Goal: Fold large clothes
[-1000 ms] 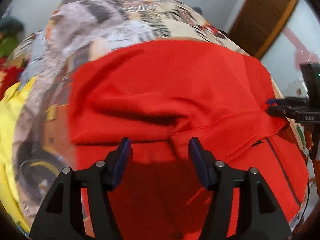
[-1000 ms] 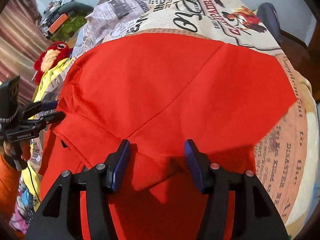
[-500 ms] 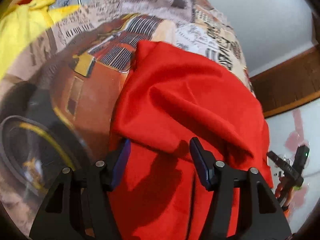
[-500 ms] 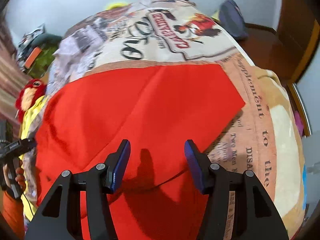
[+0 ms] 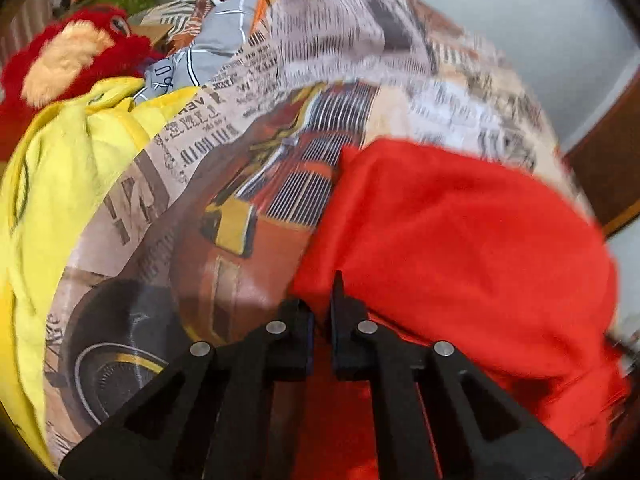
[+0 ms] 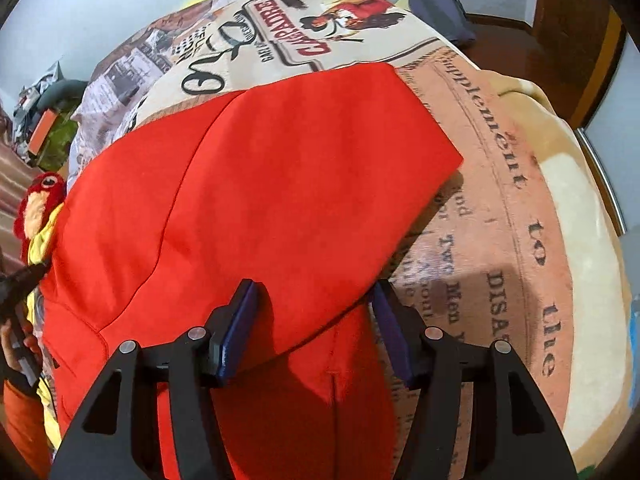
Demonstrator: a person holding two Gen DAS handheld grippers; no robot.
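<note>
Red garment point(image 6: 260, 184) on newspaper-print bedspread point(image 6: 500, 200), yellow cloth point(image 5: 60, 184) beside.

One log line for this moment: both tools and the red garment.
left tool: just closed on red garment edge | right tool: open over garment's folded edge | surface: printed bedspread

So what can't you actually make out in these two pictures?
- Left wrist view: the left gripper has just closed at the red garment's edge; its fingers hide how much cloth is pinched.
- Same view: motion blur smears the bedspread print.
- Right wrist view: the picture's bottom edge and the open right gripper hide the garment's lower part.
</note>
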